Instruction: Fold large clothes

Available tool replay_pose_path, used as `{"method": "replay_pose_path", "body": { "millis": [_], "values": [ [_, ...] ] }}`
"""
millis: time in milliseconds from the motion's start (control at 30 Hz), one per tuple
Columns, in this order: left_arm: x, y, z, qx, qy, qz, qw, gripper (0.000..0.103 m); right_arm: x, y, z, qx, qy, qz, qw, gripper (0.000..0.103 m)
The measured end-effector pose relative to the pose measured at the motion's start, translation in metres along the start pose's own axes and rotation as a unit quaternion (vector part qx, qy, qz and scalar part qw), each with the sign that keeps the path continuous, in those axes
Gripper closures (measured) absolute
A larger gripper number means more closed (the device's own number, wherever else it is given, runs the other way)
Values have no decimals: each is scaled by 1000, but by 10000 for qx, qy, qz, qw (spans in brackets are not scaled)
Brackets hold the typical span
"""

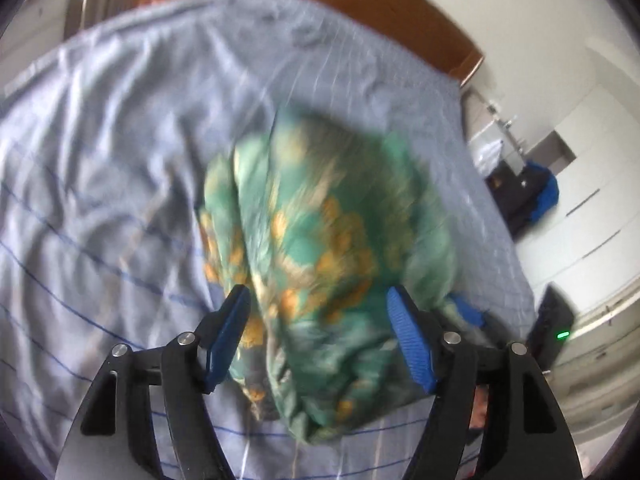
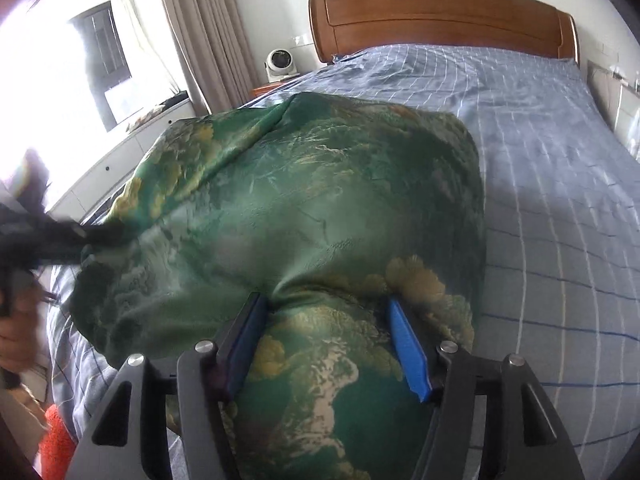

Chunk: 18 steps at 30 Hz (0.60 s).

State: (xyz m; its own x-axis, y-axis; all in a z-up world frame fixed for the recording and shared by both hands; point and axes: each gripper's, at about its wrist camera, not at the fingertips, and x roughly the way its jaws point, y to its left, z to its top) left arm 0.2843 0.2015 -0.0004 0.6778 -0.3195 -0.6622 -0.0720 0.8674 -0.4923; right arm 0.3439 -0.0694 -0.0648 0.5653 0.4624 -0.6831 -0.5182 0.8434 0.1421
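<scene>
Two tongs busy with green floral garment (image 2: 304, 200), bunched on blue checked bedsheet (image 2: 540, 160). Your left gripper (image 1: 318, 304) has jaws spread, fabric between but not pinched; right gripper (image 2: 326, 312) same. Barely started I'd guess, no clean fold yet. Long axis runs away from tongs toward wooden headboard (image 2: 440, 12).

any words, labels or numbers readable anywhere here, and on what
None can be read in either view.
The green garment carries only a gold floral pattern, no lettering.
The white fan by the headboard shows no legible mark.
The black box shows only a green light.
</scene>
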Motion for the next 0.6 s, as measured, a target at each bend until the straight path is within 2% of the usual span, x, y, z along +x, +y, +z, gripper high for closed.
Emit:
{"method": "replay_pose_path", "body": {
  "millis": [33, 100, 167, 233, 300, 367, 400, 433, 467, 533, 600],
  "values": [
    [-15, -13, 9, 113, -255, 45, 9996, 28, -2, 0, 0, 20, -20, -24, 10000, 40],
    [-25, -34, 22, 319, -523, 77, 9981, 23, -3, 3, 1, 54, -57, -71, 9999, 39],
    [-18, -64, 36, 632, -731, 150, 9952, 20, -4, 7, 4, 38, -74, -135, 9999, 37],
    [5, -89, 50, 942, -835, 280, 9917, 15, -5, 12, 4, 23, -66, -209, 9998, 37],
    [28, -85, 58, 1118, -890, 695, 9873, 15, -6, 14, 5, -24, -44, -245, 9997, 37],
    [67, -62, 64, 816, -716, 1094, 9880, 20, -11, 15, 6, -94, -2, -235, 9997, 37],
    [85, -44, 64, 547, -552, 1206, 9897, 29, -15, 14, 8, -118, 15, -214, 9997, 37],
    [100, -24, 61, 323, -398, 1282, 9904, 44, -21, 11, 10, -97, -5, -180, 9998, 37],
    [112, -6, 55, 194, -293, 1405, 9895, 49, -27, 9, 11, -48, -36, -164, 9998, 36],
    [129, 23, 37, 198, -302, 1653, 9856, 52, -39, 2, 18, 199, -217, -196, 9994, 34],
    [130, 31, 26, 164, -449, 1586, 9862, 52, -47, 2, 23, 388, -491, -193, 9979, 34]
  ]
}}
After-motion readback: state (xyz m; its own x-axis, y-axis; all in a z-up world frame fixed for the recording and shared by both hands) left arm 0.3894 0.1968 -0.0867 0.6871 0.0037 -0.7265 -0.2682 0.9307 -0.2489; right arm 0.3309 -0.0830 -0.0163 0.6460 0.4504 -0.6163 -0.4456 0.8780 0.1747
